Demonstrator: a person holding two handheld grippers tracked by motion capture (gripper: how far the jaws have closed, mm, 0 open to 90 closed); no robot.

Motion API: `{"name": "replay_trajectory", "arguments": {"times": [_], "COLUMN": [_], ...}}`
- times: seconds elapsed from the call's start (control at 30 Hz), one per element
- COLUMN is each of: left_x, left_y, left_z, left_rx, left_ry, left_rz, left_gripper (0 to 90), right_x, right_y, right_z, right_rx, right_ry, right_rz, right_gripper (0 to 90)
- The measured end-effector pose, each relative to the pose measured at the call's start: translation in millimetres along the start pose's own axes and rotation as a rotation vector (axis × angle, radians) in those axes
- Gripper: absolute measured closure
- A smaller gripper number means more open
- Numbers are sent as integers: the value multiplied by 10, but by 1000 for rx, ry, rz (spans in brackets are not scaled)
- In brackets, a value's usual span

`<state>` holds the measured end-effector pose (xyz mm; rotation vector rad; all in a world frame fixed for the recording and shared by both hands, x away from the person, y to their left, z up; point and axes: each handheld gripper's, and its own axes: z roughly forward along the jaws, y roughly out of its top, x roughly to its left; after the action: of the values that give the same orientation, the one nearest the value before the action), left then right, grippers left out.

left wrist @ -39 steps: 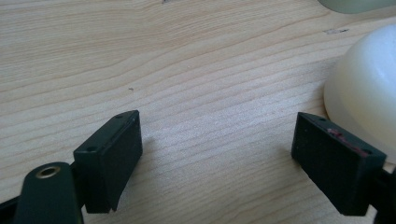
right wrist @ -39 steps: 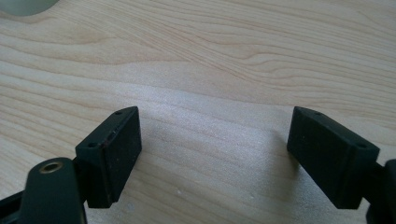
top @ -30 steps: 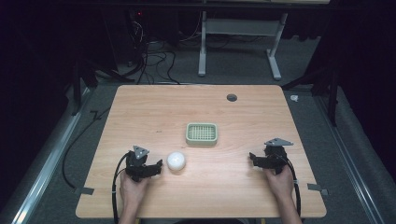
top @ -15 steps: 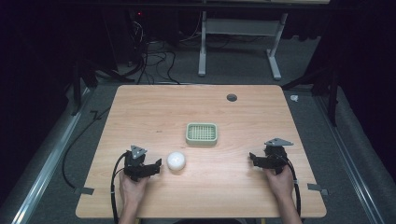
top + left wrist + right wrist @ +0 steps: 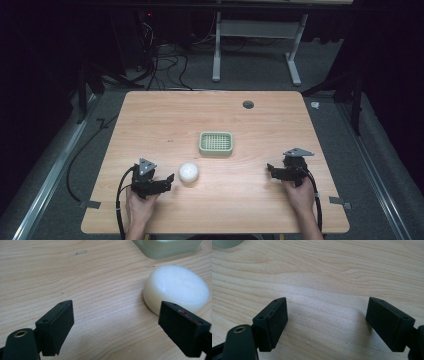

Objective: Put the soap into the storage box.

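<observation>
So from where I'm standing, lower left of the high view you've got the left gripper point(image 5: 169, 179) sitting low on the wooden table point(image 5: 165, 120), held in a hand point(image 5: 138, 207) coming up from the bottom edge. Its jaws are spread wide and nothing's in them. Just to the right of it is the white soap bar point(image 5: 189, 172), a round puck lying flat on the wood, close to the jaw tips but not between them. In the left gripper view the soap bar point(image 5: 176, 288) is at the right of the frame, right behind the right-hand jaw; can't tell if they touch.

A bit up and right of the soap, about center frame, is the pale green soap dish point(image 5: 216, 143), apart from the soap.

Over at lower right, the right gripper point(image 5: 270, 169) is held in the other hand point(image 5: 300, 192), jaws also wide apart over bare wood, well away from soap and dish.
</observation>
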<state>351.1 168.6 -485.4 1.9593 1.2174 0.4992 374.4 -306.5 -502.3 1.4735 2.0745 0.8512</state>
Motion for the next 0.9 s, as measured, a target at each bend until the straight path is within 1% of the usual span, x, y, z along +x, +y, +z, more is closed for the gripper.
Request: {"name": "replay_trajectory", "arguments": {"times": [0.13,0.17,0.2,0.23,0.3,0.33,0.4,0.47,0.5,0.57,0.7,0.83,0.9], "left_x": [-46,-92,-92,-137,-185,-185,-243,-265,-309,-348,-417,-450,-461], "left_y": [13,28,28,50,75,75,112,121,135,144,156,163,165], "left_z": [-35,-54,-54,-74,-76,-76,-54,-42,-13,12,70,120,149], "left_rx": [-4,-12,-12,-8,-14,-14,-15,-12,-6,-2,15,29,38], "left_ry": [-15,-27,-27,-37,-45,-45,-60,-61,-68,-76,-79,-89,-95], "left_rz": [13,25,25,41,51,51,63,69,80,91,118,122,114], "left_gripper": [134,133,133,132,131,130,128,128,128,128,127,125,122], "right_x": [0,0,0,0,0,0,0,0,0,0,0,1,0], "right_y": [0,-1,-1,-1,-1,-1,-1,-1,-2,-2,-3,-3,-3], "right_z": [0,1,1,1,1,1,1,0,0,0,-1,-1,-1], "right_rx": [0,-2,-2,-2,-2,-2,-2,-2,-2,-2,-2,-2,-2], "right_ry": [0,0,0,0,0,0,0,0,1,2,2,2,2], "right_rz": [0,0,0,0,0,0,0,0,-1,-2,-2,0,-2], "right_gripper": [186,186,186,186,186,186,186,185,186,185,186,186,186]}}
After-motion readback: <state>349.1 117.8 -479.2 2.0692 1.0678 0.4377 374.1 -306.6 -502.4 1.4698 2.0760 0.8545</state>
